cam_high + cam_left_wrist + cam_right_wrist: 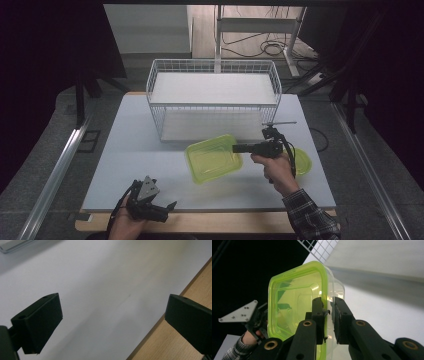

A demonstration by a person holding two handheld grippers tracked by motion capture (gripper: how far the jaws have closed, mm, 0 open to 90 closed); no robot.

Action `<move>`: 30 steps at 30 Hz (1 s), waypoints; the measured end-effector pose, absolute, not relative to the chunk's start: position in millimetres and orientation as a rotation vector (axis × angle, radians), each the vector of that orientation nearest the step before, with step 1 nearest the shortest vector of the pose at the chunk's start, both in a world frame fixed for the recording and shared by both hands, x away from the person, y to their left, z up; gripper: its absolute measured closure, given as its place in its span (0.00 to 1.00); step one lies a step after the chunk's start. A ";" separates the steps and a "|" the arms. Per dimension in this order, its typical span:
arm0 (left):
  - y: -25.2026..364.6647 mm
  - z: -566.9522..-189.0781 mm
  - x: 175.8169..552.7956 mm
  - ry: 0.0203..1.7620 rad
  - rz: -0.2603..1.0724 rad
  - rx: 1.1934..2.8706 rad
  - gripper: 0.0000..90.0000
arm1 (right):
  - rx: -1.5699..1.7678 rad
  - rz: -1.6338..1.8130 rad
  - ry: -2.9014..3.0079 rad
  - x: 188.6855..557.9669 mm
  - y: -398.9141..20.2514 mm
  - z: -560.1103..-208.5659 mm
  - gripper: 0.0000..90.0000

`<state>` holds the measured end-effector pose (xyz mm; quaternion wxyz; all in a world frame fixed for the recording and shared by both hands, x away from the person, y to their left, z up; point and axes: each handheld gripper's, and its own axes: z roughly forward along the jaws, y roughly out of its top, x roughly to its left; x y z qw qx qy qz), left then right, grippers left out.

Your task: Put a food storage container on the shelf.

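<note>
Clearly, container (297, 302) rim sits between right gripper (328, 315) jaws.

A lab: black-curtained test table (150, 165), floor cables (260, 47).

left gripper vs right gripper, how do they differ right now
The left gripper sits low at the table's near edge with its fingers spread wide and nothing between them. The right gripper is raised over the table, its fingers shut on the rim of the yellow-green container. The left points right along the edge; the right points left. Both are black, hand-held and two-fingered.
</note>
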<state>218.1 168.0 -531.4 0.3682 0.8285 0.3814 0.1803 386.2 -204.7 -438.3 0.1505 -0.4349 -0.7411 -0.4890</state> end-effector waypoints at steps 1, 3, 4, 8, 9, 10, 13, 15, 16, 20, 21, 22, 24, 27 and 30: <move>167.8 -531.6 218.1 0.980 0.465 2.131 0.01 | -1.250 -1.408 -2.128 386.8 -204.9 -436.3 0.89; 167.6 -531.9 218.2 0.983 0.465 2.136 0.01 | -1.253 -1.415 -2.126 388.5 -205.5 -432.5 0.89; 167.6 -532.0 218.3 0.983 0.464 2.137 0.01 | -1.257 -1.419 -2.123 389.3 -206.0 -430.3 0.89; 167.7 -531.9 218.2 0.986 0.465 2.135 0.01 | -1.256 -1.451 -2.106 392.8 -207.8 -419.9 0.89; 167.7 -531.8 218.2 0.986 0.466 2.134 0.01 | -1.255 -1.459 -2.105 393.5 -208.2 -416.8 0.89; 167.7 -531.8 218.2 0.986 0.465 2.134 0.01 | -1.253 -1.468 -2.108 394.4 -208.5 -412.8 0.89; 168.0 -531.8 218.4 0.986 0.466 2.137 0.01 | -1.251 -1.486 -2.107 396.3 -208.8 -403.2 0.89; 167.8 -531.8 218.3 0.986 0.465 2.137 0.01 | -1.253 -1.500 -2.101 398.1 -209.4 -396.3 0.89; 167.6 -531.8 218.3 0.986 0.465 2.138 0.01 | -1.252 -1.510 -2.097 399.2 -209.8 -393.2 0.89; 167.2 -532.0 218.2 0.983 0.464 2.142 0.01 | -1.264 -1.531 -2.089 403.6 -211.0 -381.1 0.89; 167.1 -532.0 218.2 0.983 0.463 2.143 0.01 | -1.266 -1.534 -2.091 404.2 -211.0 -379.1 0.89; 167.1 -532.0 218.2 0.983 0.464 2.143 0.01 | -1.271 -1.537 -2.094 405.0 -210.9 -376.0 0.89; 167.1 -532.0 218.1 0.981 0.463 2.142 0.01 | -1.274 -1.543 -2.095 406.3 -210.7 -372.3 0.89; 167.4 -531.7 218.1 0.978 0.467 2.138 0.01 | -1.275 -1.552 -2.088 408.8 -209.8 -365.8 0.89; 167.3 -531.8 218.1 0.977 0.467 2.136 0.01 | -1.276 -1.565 -2.088 411.5 -208.9 -358.5 0.89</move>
